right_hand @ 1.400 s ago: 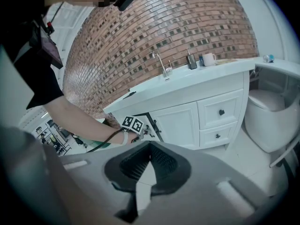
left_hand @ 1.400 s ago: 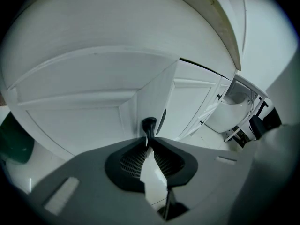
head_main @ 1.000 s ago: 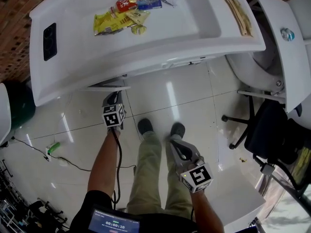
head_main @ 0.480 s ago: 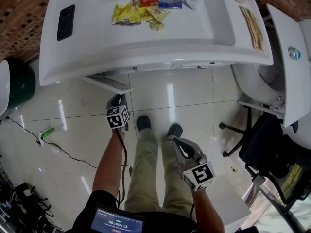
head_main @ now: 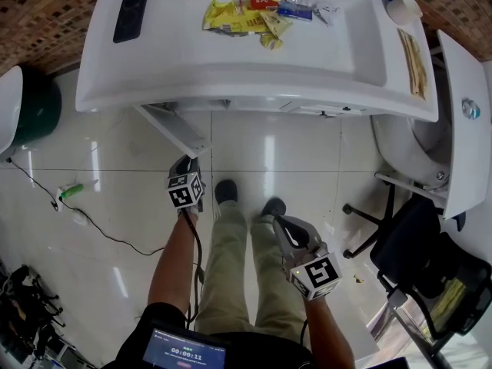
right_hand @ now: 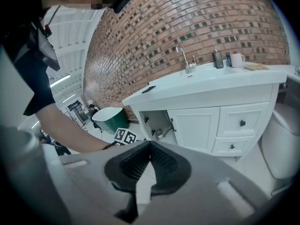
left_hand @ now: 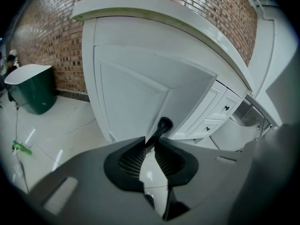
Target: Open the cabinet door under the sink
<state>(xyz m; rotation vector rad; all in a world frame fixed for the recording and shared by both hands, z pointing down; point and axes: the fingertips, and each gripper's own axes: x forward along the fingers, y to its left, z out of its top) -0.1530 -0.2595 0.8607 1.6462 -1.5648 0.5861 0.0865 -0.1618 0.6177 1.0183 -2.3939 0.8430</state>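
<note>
Door's basically open already: the left tongs (left_hand: 149,143) are clamped on the black knob (left_hand: 164,124) of the cabinet door (left_hand: 131,93), which stands swung well out from under the desk (head_main: 100,75) that holds the sink (head_main: 330,48). The right gripper view shows the dark opening (right_hand: 157,121) behind it. The right tongs (right_hand: 149,149) hang low by the person's leg (head_main: 231,260), closed on nothing. Next move is probably just letting go of the knob and backing off — or swinging it a touch wider first.
</note>
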